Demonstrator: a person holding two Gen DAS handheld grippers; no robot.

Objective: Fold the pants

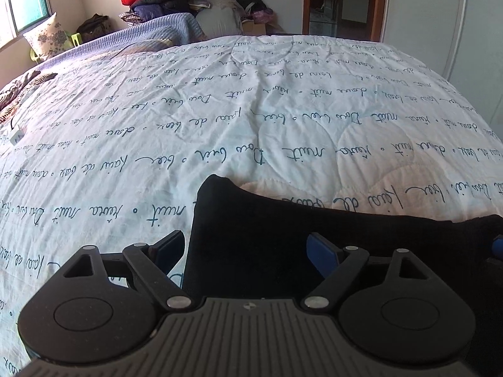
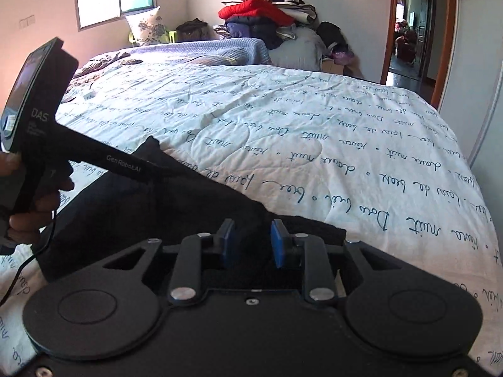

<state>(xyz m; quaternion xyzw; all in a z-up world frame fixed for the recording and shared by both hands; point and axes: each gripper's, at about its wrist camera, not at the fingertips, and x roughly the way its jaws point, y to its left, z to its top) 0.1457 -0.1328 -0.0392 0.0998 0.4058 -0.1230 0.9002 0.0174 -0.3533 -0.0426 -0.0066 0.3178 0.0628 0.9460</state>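
1. Pants — black, lying flat on the script-printed quilt at the near edge of the bed, one corner peaked up toward the far side.
2. Left gripper spread wide over the left edge of the cloth; pads clear of the fabric, nothing pinched.
3. Right gripper part-open at the cloth's right end, black fabric between its blue pads (whether pressed or just loose, cannot tell — a narrow gap shows).
4. Hand on the left tool's handle visible at the left of the right wrist view.
5. Probably between folds: cloth laid down, next grasp being lined up.
6. Next: close on both near corners evenly, lift, carry across without dragging the quilt.
7. Beyond: piled clothes, doorway.
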